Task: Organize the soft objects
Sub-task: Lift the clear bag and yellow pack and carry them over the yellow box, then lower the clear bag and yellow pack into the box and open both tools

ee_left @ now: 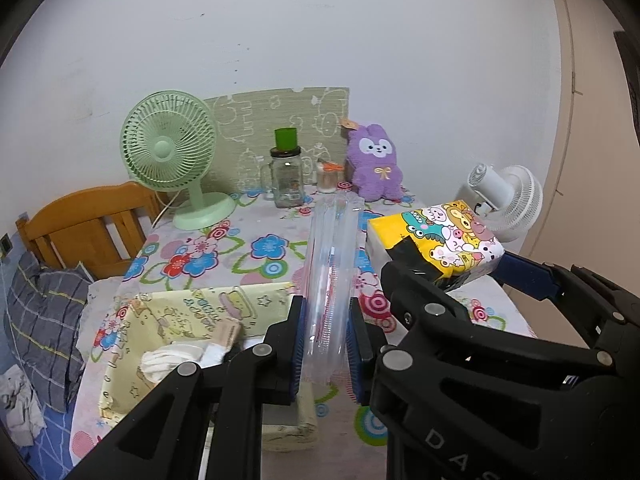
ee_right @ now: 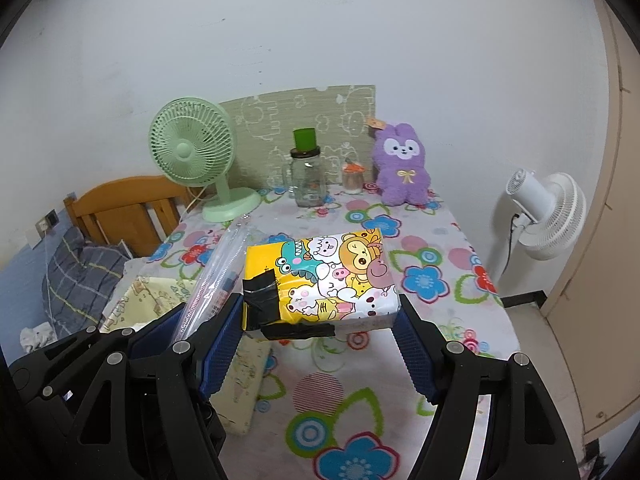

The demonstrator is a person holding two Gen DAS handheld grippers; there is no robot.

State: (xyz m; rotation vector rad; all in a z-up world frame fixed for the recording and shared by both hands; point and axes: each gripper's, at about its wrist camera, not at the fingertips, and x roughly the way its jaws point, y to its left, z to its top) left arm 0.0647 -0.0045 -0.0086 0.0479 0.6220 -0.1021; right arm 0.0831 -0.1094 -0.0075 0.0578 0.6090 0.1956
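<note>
Left hand-held gripper [ee_left: 326, 354] clamping one clear pouch [ee_left: 330, 280], right hand-held gripper [ee_right: 320, 328] gripping one tissue pack [ee_right: 324, 280]

a green desk fan [ee_right: 191, 152] stands at the back left of the flower-patterned bench [ee_right: 432, 280], with a glass jar [ee_right: 307, 180] topped by a green cup [ee_right: 304, 139] beside it. a white fan [ee_right: 548, 216] stands off the right edge, a wooden chair [ee_right: 128, 212] to the left.

Tissue pack [ee_right: 320, 280]: glossy printed plastic film, matt black tape patches. Clear package [ee_left: 330, 292]: smooth transparent plastic. Tablecloth [ee_right: 432, 248]: apparently slick vinyl. Plush rabbit [ee_right: 402, 164], table's far edge: fuzzy cloth.
</note>
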